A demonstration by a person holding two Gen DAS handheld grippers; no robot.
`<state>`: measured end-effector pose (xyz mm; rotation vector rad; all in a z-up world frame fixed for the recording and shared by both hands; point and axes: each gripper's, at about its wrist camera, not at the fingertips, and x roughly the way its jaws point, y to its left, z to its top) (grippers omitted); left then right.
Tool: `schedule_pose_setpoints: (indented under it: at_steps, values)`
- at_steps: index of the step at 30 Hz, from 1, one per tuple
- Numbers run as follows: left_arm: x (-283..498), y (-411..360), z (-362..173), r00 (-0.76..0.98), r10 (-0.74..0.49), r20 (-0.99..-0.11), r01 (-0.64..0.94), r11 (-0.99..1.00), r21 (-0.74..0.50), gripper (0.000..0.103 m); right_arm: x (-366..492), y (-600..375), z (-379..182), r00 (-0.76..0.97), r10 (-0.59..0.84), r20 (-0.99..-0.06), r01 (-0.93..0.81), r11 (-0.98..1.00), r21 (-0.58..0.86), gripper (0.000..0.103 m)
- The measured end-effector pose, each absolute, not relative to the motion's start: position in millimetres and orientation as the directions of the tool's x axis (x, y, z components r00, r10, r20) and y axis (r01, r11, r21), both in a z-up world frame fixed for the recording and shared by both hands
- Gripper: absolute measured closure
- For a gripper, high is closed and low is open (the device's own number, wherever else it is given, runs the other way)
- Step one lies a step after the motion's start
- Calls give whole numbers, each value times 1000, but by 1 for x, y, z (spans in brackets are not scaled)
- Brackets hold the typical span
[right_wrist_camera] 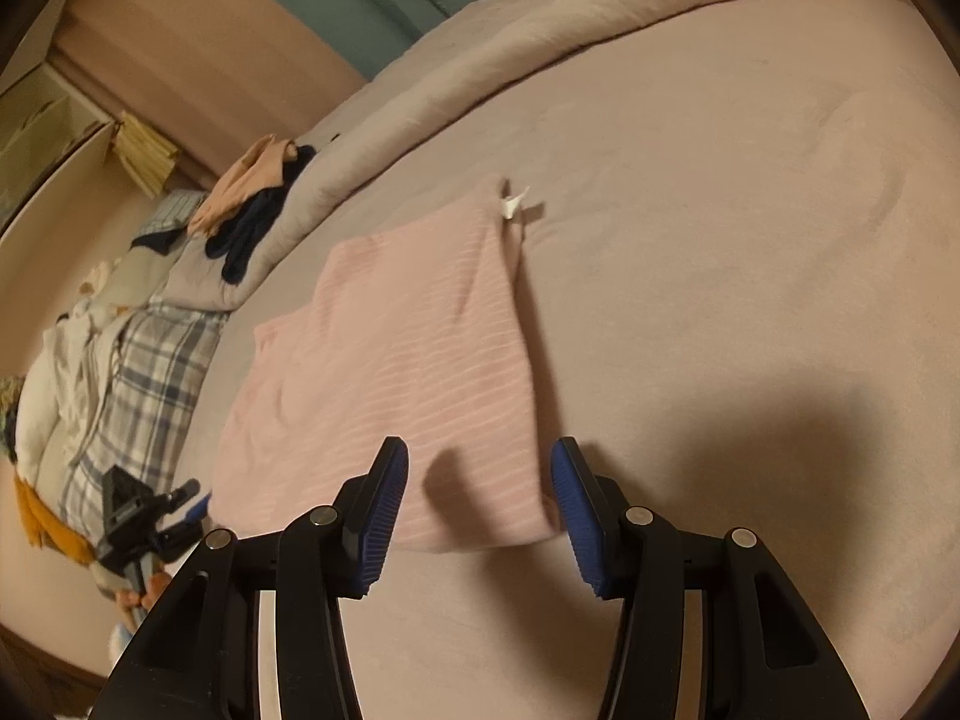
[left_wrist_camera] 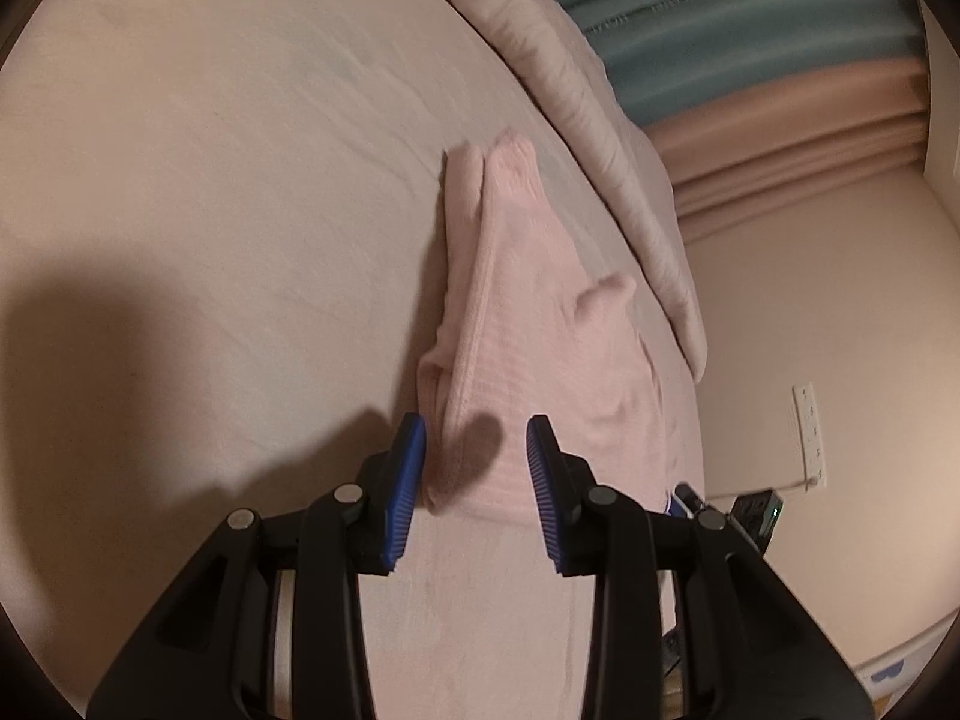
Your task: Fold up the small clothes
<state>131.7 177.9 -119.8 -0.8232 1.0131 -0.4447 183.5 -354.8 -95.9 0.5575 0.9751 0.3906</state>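
Garments: one folded pink striped top (right_wrist_camera: 396,354), flat on my bed (right_wrist_camera: 720,240).
Left hand-held gripper (left_wrist_camera: 475,462): part open, empty, above top's near edge.
Right hand-held gripper (right_wrist_camera: 480,504): wider, empty, above near corner.

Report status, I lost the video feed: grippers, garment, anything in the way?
Left gripper open, right gripper open, both empty. Pink striped garment lies folded on the bed, near edge between both fingers. Nothing in the way.

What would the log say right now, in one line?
left gripper: open, empty | right gripper: open, empty | pink garment: partly folded, flat on bed
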Motion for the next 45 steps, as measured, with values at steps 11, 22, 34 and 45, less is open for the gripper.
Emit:
schedule_pose_setpoints:
  at_steps: [11, 22, 34, 45]
  values:
    - [137, 172, -128, 437, -723, -535, -13, 590, -807, 72, 187, -347, -95, 508, 588, -630, -126, 774, 621, 71]
    - [125, 177, -113, 508, -701, -500, -24, 569, -822, 97, 175, -354, -89, 548, 544, -635, -82, 791, 606, 98]
    - [108, 196, -119, 526, -712, -465, -73, 507, -859, 97, 159, -370, -114, 487, 452, -747, 38, 844, 535, 98]
    - [109, 181, -84, 575, -670, -470, 23, 587, -809, 95, 161, -321, -57, 601, 307, -738, -101, 945, 311, 98]
